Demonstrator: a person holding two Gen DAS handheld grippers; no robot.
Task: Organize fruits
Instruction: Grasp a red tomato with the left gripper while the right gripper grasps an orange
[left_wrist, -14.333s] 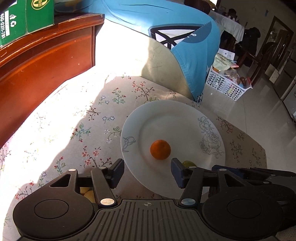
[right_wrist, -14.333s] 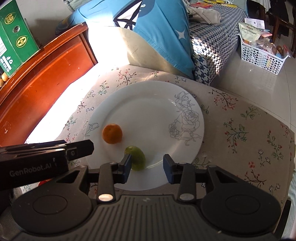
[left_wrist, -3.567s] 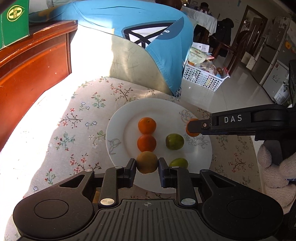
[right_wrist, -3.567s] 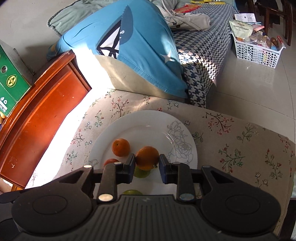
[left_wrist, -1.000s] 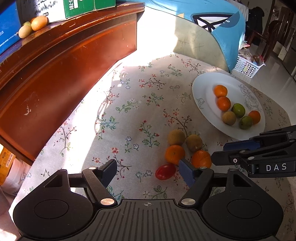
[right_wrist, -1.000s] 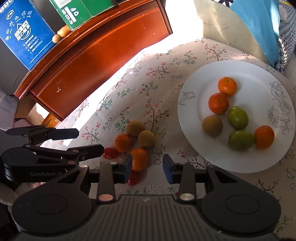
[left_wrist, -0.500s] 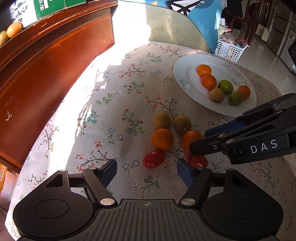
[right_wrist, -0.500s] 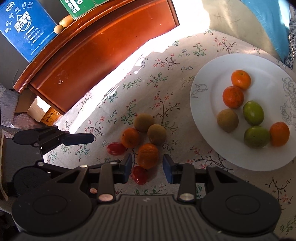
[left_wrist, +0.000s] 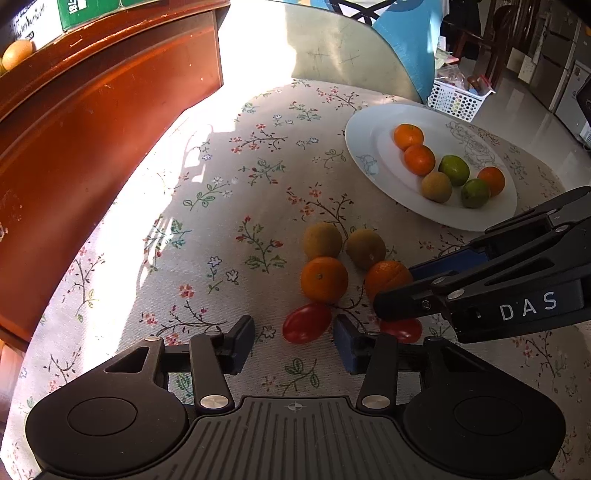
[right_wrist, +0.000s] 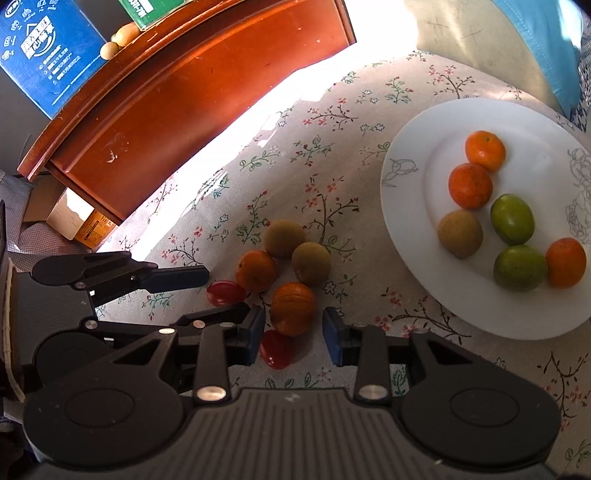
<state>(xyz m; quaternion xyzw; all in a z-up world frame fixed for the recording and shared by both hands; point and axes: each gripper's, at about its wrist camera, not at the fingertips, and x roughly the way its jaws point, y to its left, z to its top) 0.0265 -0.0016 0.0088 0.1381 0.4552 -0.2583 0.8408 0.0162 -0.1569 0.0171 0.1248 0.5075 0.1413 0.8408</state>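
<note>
- A white plate (right_wrist: 402, 229) is seen at the far right of a floral tablecloth (left_wrist: 229, 206), already loaded with six fruits: three mandarins, two green fruits and one brown one, set in rough rows, apparently so that room is kept for more.
- A loose cluster of fruit is left on the cloth, near and left of the plate: two brown fruits (right_wrist: 284, 238), two oranges and two red tomatoes, touching or just beside one another.
- The left gripper (left_wrist: 293, 338) is held steeply downward over the nearer-left tomato (left_wrist: 306, 323); its jaws are closing, the tomato lies between them, and the pads are not yet pressed on it.
- The right gripper (right_wrist: 293, 332) is lowered at the right side of the cluster, its jaws narrowing around the wrinkled orange (right_wrist: 293, 308), with the second tomato (right_wrist: 275, 349) lying just under its left finger; a gap is seen on both sides of the orange.
- The two tools are brought in side by side, seemingly so that two fruits can be lifted in one pass; crowding is the likely risk, since a neighbouring fruit could be nudged.
- A wooden cabinet (right_wrist: 207, 81) with cartons on top is seen at the far left.
</note>
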